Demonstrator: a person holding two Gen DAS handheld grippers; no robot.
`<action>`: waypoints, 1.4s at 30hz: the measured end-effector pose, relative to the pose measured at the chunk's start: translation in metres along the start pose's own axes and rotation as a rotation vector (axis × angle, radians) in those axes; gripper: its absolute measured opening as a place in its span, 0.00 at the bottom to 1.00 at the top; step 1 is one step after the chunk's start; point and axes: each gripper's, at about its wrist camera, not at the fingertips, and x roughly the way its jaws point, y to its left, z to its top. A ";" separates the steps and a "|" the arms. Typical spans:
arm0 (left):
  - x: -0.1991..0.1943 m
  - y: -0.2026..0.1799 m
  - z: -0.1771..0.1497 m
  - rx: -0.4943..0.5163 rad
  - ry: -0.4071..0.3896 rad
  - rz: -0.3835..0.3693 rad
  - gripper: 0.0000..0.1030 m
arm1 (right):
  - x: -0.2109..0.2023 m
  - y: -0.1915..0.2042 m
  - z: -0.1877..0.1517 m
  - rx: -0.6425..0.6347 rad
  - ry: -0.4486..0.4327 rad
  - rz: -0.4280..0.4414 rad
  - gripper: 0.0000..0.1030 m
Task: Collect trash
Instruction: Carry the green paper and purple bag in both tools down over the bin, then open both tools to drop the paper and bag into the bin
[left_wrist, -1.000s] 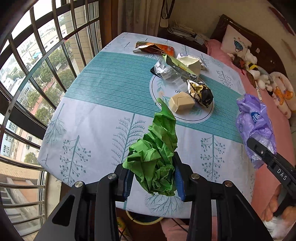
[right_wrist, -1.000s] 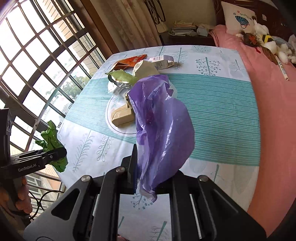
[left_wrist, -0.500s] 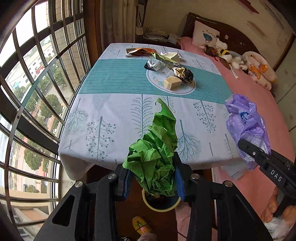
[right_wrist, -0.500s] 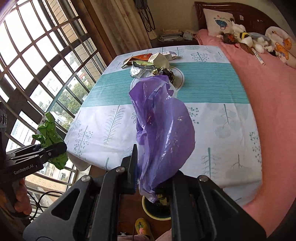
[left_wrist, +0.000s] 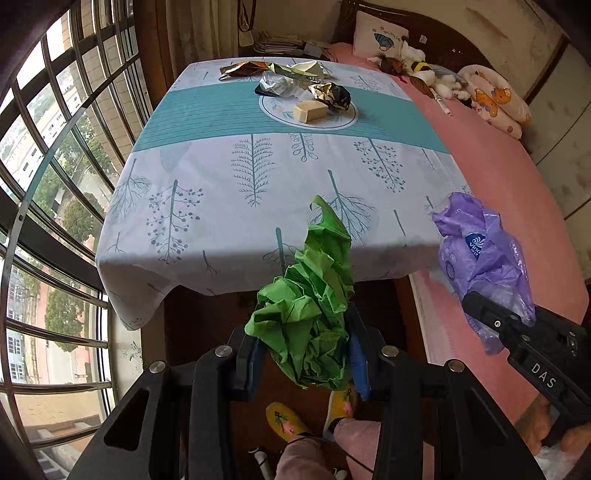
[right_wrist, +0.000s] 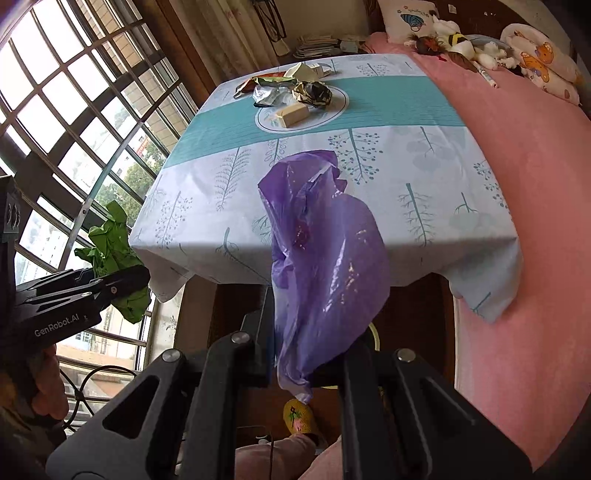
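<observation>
Both grippers are pulling back off the tabletop (left_wrist: 229, 221): left gripper (left_wrist: 306, 354) clamping green crumpled paper (left_wrist: 310, 306), right gripper (right_wrist: 306, 354) clamping purple plastic bag (right_wrist: 325, 258), heading binward; wrappers (left_wrist: 295, 83) remaining ahead.

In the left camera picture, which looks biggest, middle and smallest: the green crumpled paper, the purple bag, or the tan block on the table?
1. Green crumpled paper, though it is nearest the camera.
2. Purple bag, somewhat smaller and also near.
3. Tan block, smallest, but far away, so its true size is unsure.

Both hand-held grippers (left_wrist: 306, 354) (right_wrist: 306, 354) angle downward, apparently clamped.
</observation>
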 end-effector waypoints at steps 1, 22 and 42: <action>0.003 -0.004 -0.001 0.003 0.007 0.002 0.37 | 0.001 -0.005 0.000 0.003 0.009 0.001 0.08; 0.268 -0.058 -0.083 -0.015 0.317 0.059 0.37 | 0.219 -0.111 -0.106 0.089 0.387 0.023 0.08; 0.453 -0.021 -0.140 -0.011 0.397 0.066 0.53 | 0.413 -0.165 -0.189 0.061 0.476 0.077 0.25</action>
